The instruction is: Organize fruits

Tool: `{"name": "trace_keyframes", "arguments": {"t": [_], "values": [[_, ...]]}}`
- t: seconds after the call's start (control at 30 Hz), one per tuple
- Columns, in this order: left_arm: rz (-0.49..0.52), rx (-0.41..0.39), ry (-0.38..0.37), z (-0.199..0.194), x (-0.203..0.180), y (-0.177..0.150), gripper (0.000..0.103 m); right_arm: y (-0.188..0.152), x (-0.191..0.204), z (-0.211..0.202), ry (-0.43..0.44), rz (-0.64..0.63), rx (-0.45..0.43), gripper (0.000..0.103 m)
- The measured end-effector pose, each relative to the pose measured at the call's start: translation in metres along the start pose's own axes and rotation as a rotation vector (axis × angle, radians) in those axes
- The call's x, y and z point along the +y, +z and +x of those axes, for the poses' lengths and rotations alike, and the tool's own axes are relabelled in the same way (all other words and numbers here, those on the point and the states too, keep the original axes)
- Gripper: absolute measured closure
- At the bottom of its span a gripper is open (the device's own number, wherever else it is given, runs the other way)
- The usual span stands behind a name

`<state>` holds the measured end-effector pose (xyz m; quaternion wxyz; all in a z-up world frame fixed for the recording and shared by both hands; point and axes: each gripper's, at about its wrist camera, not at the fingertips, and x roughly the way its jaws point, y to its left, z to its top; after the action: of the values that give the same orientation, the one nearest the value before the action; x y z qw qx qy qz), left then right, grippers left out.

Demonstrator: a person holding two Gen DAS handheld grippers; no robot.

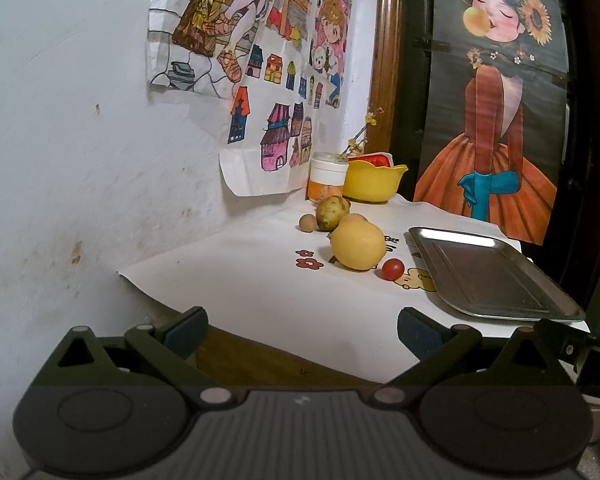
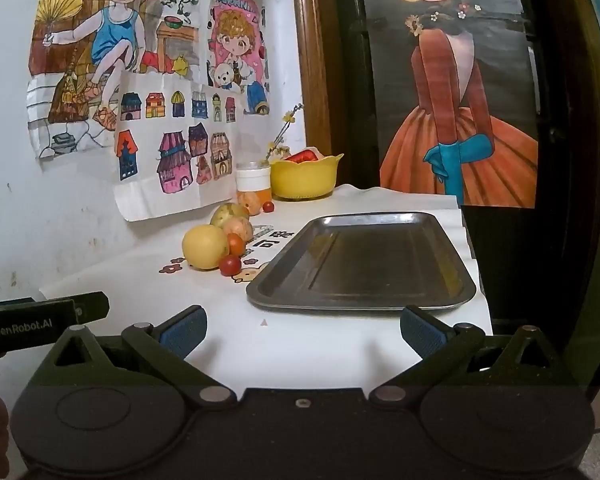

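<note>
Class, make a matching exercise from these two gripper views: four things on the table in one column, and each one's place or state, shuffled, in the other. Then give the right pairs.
Things:
1. metal tray
2. large yellow fruit
3. yellow bowl
4. white-lidded jar

Descriptions:
A. at the back, something red inside
B. nothing on it
C. nearest fruit in the row
D. beside the bowl, by the drawings

Pairs: 1-B, 2-C, 3-A, 4-D

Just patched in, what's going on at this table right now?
Nothing is being handled yet. The left gripper and the right gripper both hang open and empty at the near edge of the white-covered table. The fruit, including a large yellow lemon and a small red cherry tomato, sits loose on the cloth to the left of the bare rectangular metal tray. No fruit is on the tray.
</note>
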<state>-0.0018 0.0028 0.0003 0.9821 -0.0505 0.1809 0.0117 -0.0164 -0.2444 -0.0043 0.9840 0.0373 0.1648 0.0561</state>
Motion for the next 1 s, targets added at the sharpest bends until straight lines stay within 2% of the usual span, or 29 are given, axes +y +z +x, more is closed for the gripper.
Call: {"name": "trace_keyframes", "arguments": {"t": [1.0], "values": [[-0.005,0.002,0.001,-0.0005,0.0026,-0.0003,0.0,-0.0018,0.0008,0.0011,-0.002,-0.005,0.009,0.0]]}}
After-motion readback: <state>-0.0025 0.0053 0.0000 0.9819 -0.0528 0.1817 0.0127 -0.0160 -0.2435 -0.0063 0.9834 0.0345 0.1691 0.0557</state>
